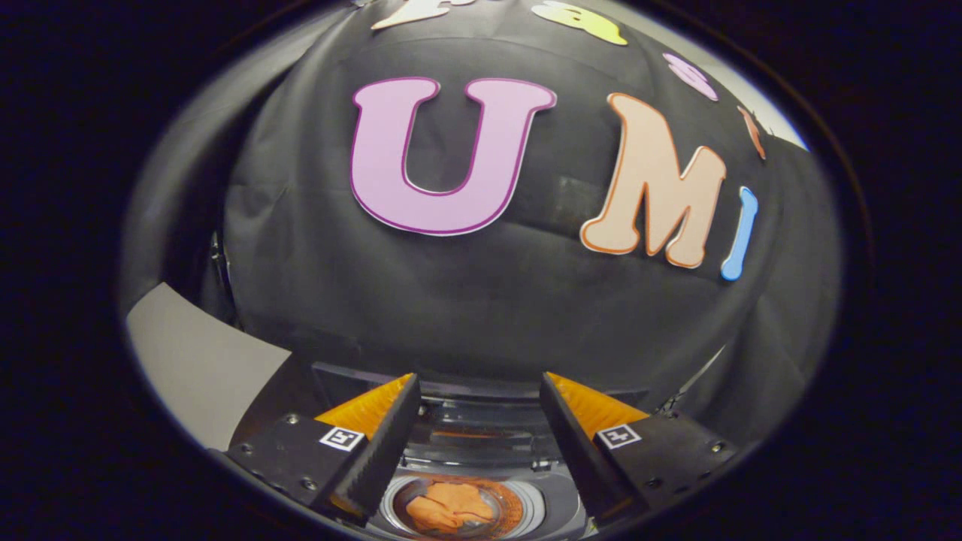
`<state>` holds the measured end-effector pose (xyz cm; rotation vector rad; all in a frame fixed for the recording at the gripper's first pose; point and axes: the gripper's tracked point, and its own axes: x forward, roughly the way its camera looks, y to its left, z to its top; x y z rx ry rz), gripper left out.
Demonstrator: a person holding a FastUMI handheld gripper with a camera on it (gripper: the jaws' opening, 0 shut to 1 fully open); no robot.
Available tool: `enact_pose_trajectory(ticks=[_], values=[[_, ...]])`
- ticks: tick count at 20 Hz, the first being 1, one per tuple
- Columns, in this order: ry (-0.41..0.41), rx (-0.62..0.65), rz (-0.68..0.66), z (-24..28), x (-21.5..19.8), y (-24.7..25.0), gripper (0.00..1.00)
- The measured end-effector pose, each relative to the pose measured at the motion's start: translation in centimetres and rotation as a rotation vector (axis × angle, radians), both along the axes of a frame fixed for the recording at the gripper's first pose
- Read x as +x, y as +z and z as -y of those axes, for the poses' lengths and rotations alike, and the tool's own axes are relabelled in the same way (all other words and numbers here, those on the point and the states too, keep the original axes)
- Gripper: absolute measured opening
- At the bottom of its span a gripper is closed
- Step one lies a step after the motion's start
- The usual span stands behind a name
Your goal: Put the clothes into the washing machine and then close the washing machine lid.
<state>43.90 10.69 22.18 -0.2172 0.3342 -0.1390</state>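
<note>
Clothes: orange garment (451,505), crumpled, lay inside the drum of the washing machine (560,502), seen between the fingers at approx 6 o'clock of the view.
Drum: round, pale ring w/ an orange-tinted rim around the garment; garment sat low in it.
Washer lid: lid (481,428) was up, standing at 12 o'clock from the drum, just beyond the fingertips; clear-ish panel w/ dark frame.
Gripper: gripper (479,387) was spread wide, nothing between the fingers, no contact w/ garment or lid; it hung above the machine's opening.
Fingers: black w/ orange outer faces; left finger (379,443) at 9 o'clock of the drum, right one at 3 o'clock; each carried a small square marker.
Wall: black cloth booth wall (481,315) rose behind the lid.
Side: pale grey panel (195,361) at approx 8 o'clock of the view, beside the left finger.
</note>
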Motion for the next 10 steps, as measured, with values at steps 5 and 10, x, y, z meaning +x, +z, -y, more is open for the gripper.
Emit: enact_pose_trajectory(ticks=[5, 10], values=[[-0.015, 0.004, 0.02, 0.3, 4.1, -1.1, 0.97], [-0.009, 0.039, -0.027, -0.1, 5.8, -3.0, 0.98]])
